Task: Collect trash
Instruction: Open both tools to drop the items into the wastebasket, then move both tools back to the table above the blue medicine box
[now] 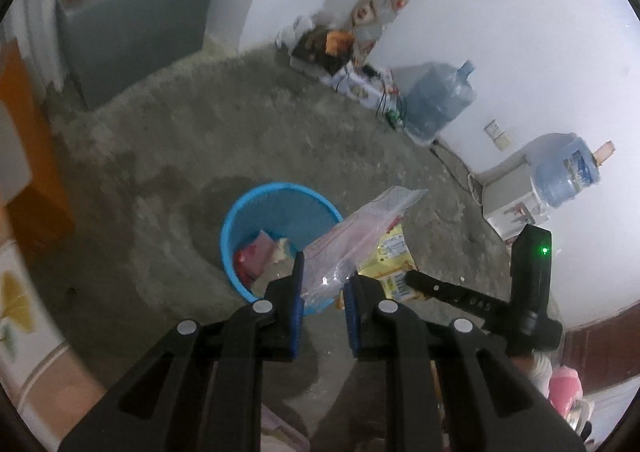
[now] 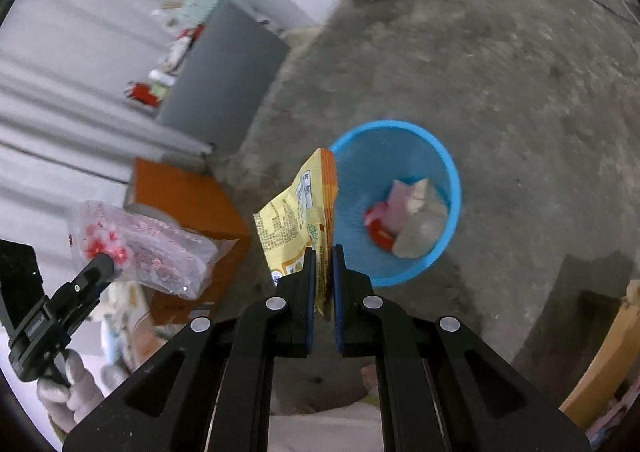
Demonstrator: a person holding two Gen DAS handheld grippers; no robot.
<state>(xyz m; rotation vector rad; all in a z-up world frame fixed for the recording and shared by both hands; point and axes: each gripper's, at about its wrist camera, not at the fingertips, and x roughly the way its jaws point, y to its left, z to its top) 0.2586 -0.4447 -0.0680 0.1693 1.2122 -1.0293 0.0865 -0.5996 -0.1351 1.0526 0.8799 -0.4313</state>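
Observation:
A blue trash basket [image 1: 236, 228] stands on the concrete floor with several scraps inside; it also shows in the right wrist view [image 2: 448, 172]. My left gripper [image 1: 326, 272] is shut on a clear plastic bag [image 1: 356, 236] with red print, held just right of the basket rim; the bag also shows in the right wrist view [image 2: 152, 248]. My right gripper [image 2: 322, 258] is shut on a yellow snack wrapper [image 2: 296, 220], held above the floor just left of the basket. The wrapper also shows in the left wrist view [image 1: 390, 260], beside the right gripper [image 1: 416, 278].
A grey cabinet [image 1: 132, 24] stands at the back. An orange box [image 2: 188, 204] sits on the left. Two water jugs [image 1: 440, 96] and a dispenser [image 1: 512, 200] line the right wall, with cables and boxes [image 1: 352, 80] on the floor.

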